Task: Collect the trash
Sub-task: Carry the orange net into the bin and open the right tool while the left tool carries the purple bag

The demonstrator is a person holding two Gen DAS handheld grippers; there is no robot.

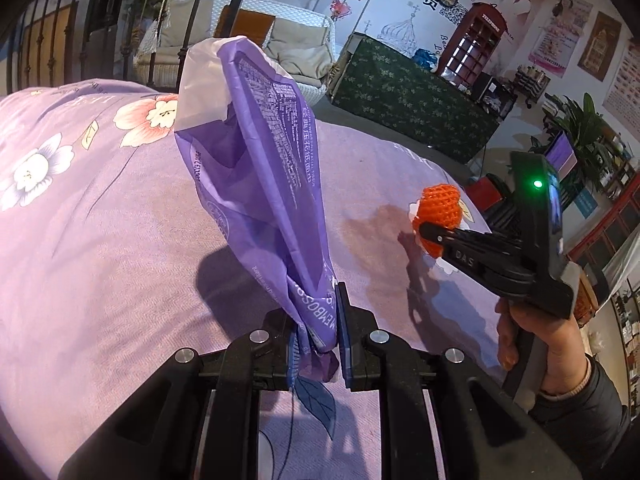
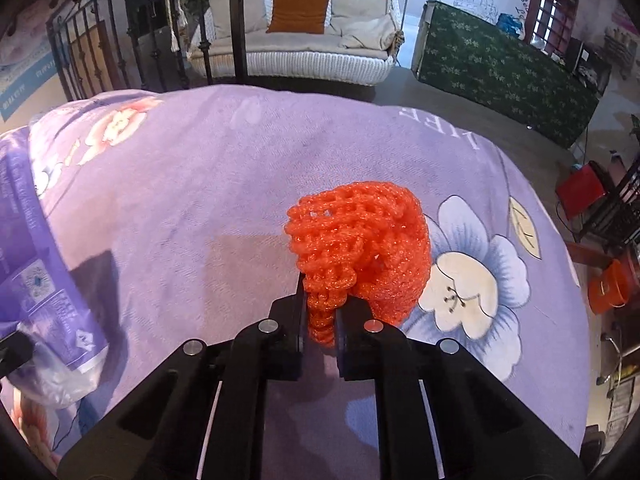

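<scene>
Left gripper: my left gripper (image 1: 320,320) was closed tight on the bottom end of the purple wrapper (image 1: 256,168), an emptied tissue-pack bag by the look of its print; the pads pinched the crumpled plastic and the rest of the bag stood up above the jaws, clear of the bed.

Right gripper: my right gripper (image 2: 320,316) had its jaws nearly together on a bunched corner of the orange foam net (image 2: 356,248). The pads pressed on that strand from both sides, so I judged the grip made.

Where the net was: its main bulk sat just ahead of the right fingertips, over the flower print of the purple bedspread (image 2: 200,184). From the left wrist view I could see the same net (image 1: 440,216) at the tip of the right gripper (image 1: 430,232), low over the cover; whether it touched the fabric I could not tell.

Where the wrapper was: in the right wrist view it hung at the far left edge (image 2: 44,280), well apart from the net.

Done so far: both pieces of litter I could see were in hand, one per gripper. No other loose rubbish showed on the bedspread in either view.

Left to do: I saw no bin or sack for the trash, so carrying both pieces to one and dropping them remained, as I judged it.

Risk: the net was held by a thin strand only and could slip.
</scene>
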